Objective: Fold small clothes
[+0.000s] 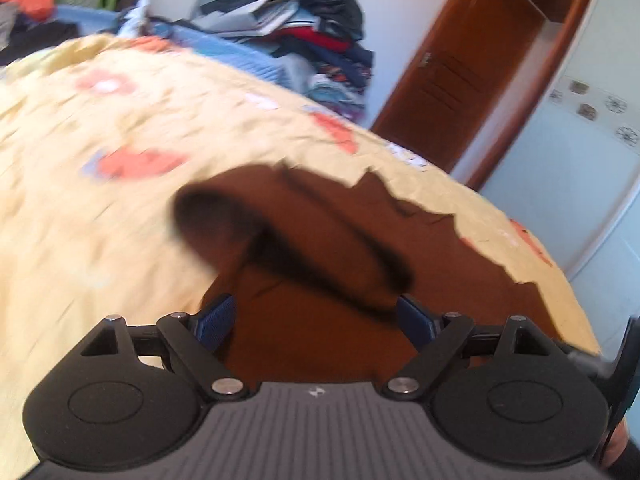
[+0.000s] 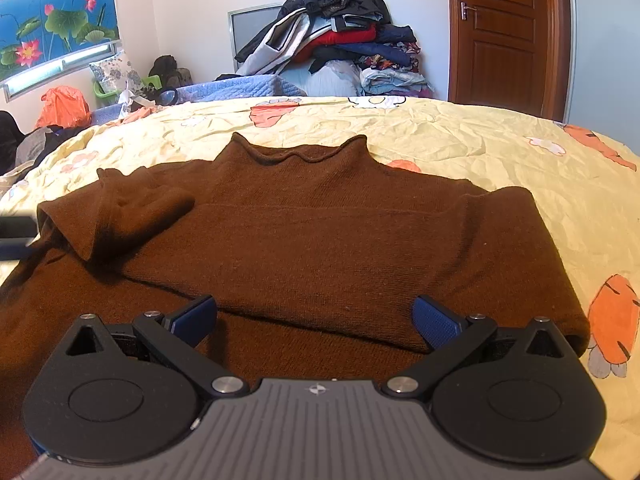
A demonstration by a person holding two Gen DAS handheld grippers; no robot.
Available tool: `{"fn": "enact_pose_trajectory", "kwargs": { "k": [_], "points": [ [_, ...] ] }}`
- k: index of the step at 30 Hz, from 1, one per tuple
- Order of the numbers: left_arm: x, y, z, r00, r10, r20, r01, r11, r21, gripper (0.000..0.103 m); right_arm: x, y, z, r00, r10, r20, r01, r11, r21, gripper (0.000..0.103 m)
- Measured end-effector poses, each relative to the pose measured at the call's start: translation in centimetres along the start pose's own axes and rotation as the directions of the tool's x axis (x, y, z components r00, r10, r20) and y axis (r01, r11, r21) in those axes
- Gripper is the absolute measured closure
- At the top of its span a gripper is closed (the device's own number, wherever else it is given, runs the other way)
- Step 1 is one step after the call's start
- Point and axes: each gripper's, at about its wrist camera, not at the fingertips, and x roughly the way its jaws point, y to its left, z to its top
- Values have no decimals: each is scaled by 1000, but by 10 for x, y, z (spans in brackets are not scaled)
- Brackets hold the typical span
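Note:
A brown knit sweater (image 2: pixel 320 232) lies flat on the yellow flowered bedspread (image 2: pixel 460 140), collar away from me. Its right sleeve is folded across the body. Its left sleeve (image 2: pixel 132 216) lies bunched over the left shoulder area. My right gripper (image 2: pixel 316 320) is open and empty, low over the sweater's lower part. My left gripper (image 1: pixel 316 316) is open over the sweater's left side (image 1: pixel 320 340), with the bunched sleeve (image 1: pixel 248 224) just ahead of it; this view is blurred. A dark part of the left gripper (image 2: pixel 16 236) shows at the right wrist view's left edge.
A tall pile of clothes (image 2: pixel 340 32) stands past the bed's far edge beside a brown door (image 2: pixel 504 36). An orange bag (image 2: pixel 64 106) and other items sit at the far left. A blue quilt (image 2: pixel 240 86) lies behind the bed.

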Motion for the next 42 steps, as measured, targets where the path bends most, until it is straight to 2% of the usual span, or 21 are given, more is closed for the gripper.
{"fn": "enact_pose_trajectory", "kwargs": {
  "k": [2, 3, 5, 6, 7, 9, 10, 11, 13, 15, 18, 19, 20, 23, 27, 29, 32, 33, 34, 37, 42],
  "points": [
    [-6, 3, -17, 999, 35, 34, -36, 999, 36, 15, -5, 8, 5, 999, -7, 31, 8, 1000, -19, 3],
    [-7, -1, -29, 995, 59, 74, -67, 993, 97, 15, -12, 15, 12, 997, 27, 68, -25, 999, -22, 4],
    [-9, -12, -33, 992, 77, 97, -92, 983, 157, 10, -22, 37, 36, 981, 140, 134, -133, 989, -61, 4],
    [-7, -16, -34, 990, 97, 97, -113, 979, 171, 5, -24, 53, 50, 969, 194, 156, -180, 978, -103, 4],
    [-3, -19, -33, 990, 116, 76, -128, 974, 185, 4, -22, 70, 63, 957, 243, 159, -219, 963, -155, 4],
    [4, -22, -32, 989, 137, 53, -145, 967, 211, 3, -6, 106, 85, 945, 306, 115, -270, 929, -252, 8],
    [5, -23, -32, 990, 132, 52, -141, 967, 213, 2, 7, 122, 94, 943, 324, 77, -290, 912, -292, 15],
    [4, -21, -32, 991, 125, 53, -134, 969, 208, 2, 21, 137, 101, 945, 326, 37, -297, 899, -321, 28],
    [1, -16, -33, 993, 103, 62, -113, 977, 179, 2, 50, 162, 112, 948, 316, -36, -309, 887, -344, 41],
    [-3, -9, -33, 994, 82, 73, -92, 986, 141, 2, 74, 179, 117, 947, 308, -89, -319, 880, -351, 44],
    [-6, -4, -34, 994, 64, 83, -73, 992, 107, 2, 104, 201, 108, 955, 241, -175, -292, 874, -388, 50],
    [-6, -4, -34, 995, 62, 84, -71, 992, 105, 2, 112, 204, 104, 954, 225, -197, -286, 878, -384, 69],
    [-6, -3, -34, 995, 60, 84, -69, 992, 104, 2, 116, 202, 104, 955, 214, -205, -277, 891, -360, 87],
    [-7, 0, -35, 995, 50, 85, -58, 994, 96, 2, 107, 177, 109, 946, 277, -169, -309, 929, -206, 88],
    [-8, 3, -34, 996, 33, 86, -40, 996, 80, 0, 90, 133, 114, 941, 316, -120, -321, 947, -20, 90],
    [-8, 4, -34, 996, 32, 85, -39, 996, 80, 0, 71, 99, 115, 930, 366, -31, -360, 925, 119, 90],
    [-8, 4, -34, 996, 31, 86, -38, 996, 79, 0, 45, 38, 109, 908, 413, 65, -409, 844, 347, 90],
    [-8, 4, -34, 996, 30, 86, -37, 996, 78, 0, 40, 21, 105, 908, 410, 84, -409, 825, 390, 90],
    [-8, 4, -34, 996, 30, 86, -37, 996, 77, 0, 37, 7, 100, 913, 400, 87, -397, 816, 419, 89],
    [-8, 4, -34, 996, 31, 85, -38, 996, 78, 0, 34, -19, 85, 938, 346, 39, -327, 838, 437, 88],
    [-7, 2, -33, 996, 38, 85, -45, 996, 82, 0, 40, -29, 62, 941, 339, -10, -295, 831, 472, 88]
  ]
}}
